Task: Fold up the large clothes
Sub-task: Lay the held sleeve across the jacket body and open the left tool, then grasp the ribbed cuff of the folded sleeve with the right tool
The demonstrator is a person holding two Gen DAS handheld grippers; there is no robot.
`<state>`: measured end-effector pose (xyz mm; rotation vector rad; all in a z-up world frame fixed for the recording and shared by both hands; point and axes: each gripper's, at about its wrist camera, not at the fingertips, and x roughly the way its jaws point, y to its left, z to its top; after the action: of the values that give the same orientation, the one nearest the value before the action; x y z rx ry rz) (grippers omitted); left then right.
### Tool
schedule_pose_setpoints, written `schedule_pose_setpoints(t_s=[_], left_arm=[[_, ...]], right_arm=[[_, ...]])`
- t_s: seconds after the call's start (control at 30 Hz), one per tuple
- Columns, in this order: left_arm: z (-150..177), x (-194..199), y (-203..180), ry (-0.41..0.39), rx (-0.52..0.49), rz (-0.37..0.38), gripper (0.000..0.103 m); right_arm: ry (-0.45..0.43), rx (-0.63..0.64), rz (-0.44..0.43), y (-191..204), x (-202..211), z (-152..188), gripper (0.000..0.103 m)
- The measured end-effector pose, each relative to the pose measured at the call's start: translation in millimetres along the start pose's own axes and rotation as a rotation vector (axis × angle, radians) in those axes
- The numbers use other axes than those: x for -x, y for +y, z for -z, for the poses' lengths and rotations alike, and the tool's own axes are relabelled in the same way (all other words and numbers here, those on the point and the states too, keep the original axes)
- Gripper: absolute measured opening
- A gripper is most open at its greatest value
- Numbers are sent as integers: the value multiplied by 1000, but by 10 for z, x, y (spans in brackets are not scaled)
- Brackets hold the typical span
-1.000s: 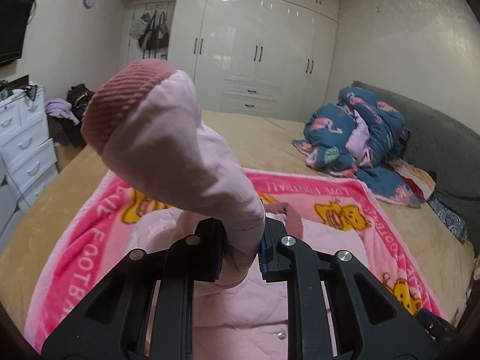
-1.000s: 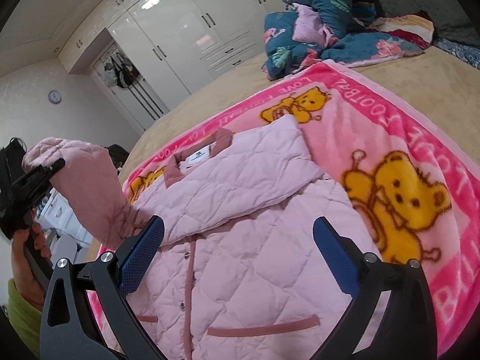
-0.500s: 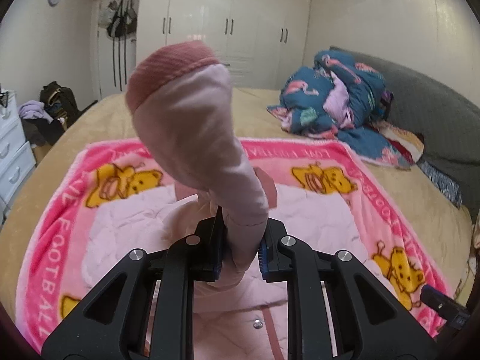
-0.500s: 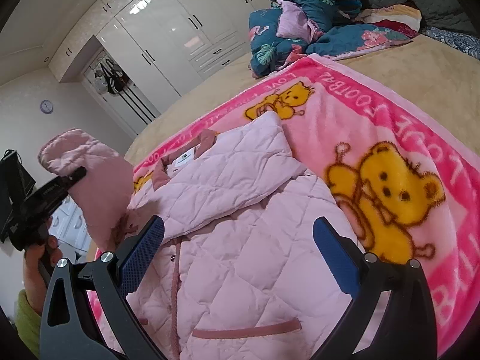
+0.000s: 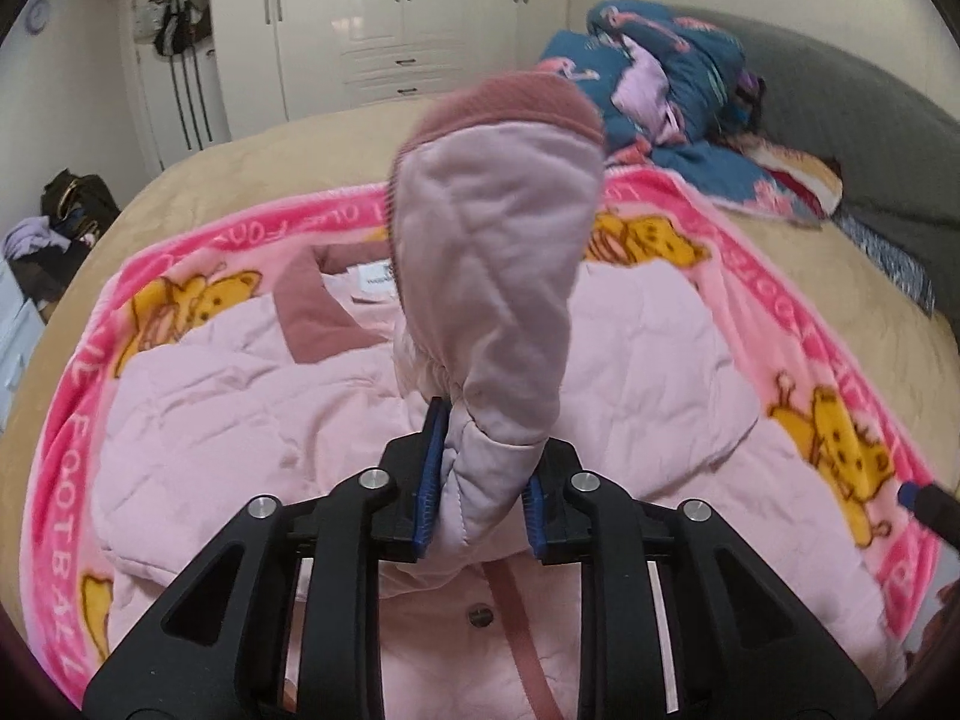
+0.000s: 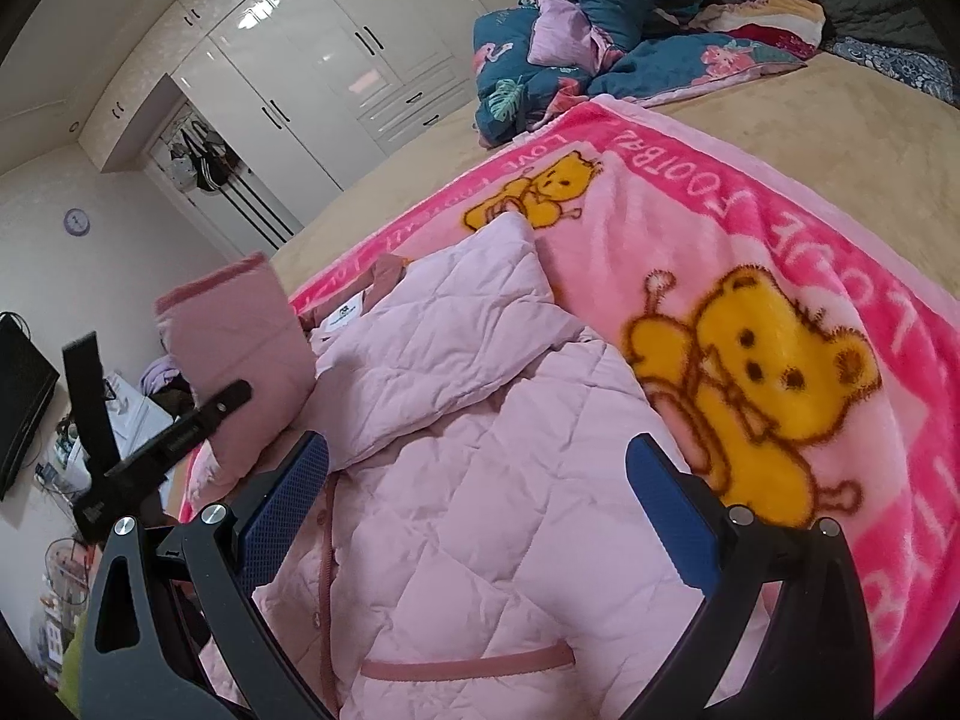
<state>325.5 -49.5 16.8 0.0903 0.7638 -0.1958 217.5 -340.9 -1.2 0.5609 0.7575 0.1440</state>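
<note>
A pink quilted jacket lies front up on a pink bear blanket on the bed; it also shows in the left wrist view. My left gripper is shut on the jacket's sleeve, held up above the jacket with its darker ribbed cuff on top. In the right wrist view the raised sleeve and left gripper are at the left. My right gripper is open and empty, just above the jacket's lower front. The other sleeve lies folded across the chest.
A rumpled blue flamingo quilt lies at the bed's far right by a grey headboard. White wardrobes stand behind. A white dresser and bags are at the left.
My left gripper has swung the held sleeve rightward, over the jacket's middle and lower toward it. My right gripper stays open and has shifted slightly.
</note>
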Motion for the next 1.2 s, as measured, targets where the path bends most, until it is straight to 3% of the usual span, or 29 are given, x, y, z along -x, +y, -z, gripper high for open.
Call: schedule_pose_setpoints(t_s=[0.13,0.27,0.33,0.67,0.97,1.2], left_arm=[[62,-93,-106,37,-39,15,26],[125,-168,-209,74,-71,40,53],[167,-191,-260,88,-87,51,57],[379,-62,-300,133,-110,106,92],[367,160,89,131,-43,52,94],[375,303,684,118,73,-41,94]], right_arm=[[6,-2,6,-4,-27,15,99],[11,-4,9,-15,-47,20,99],[12,-8,10,-25,-54,19,99],[24,-24,12,-61,-137,15,99],[83,-6,-30,141,-363,38,99],[178,23,-103,524,-768,84,99]])
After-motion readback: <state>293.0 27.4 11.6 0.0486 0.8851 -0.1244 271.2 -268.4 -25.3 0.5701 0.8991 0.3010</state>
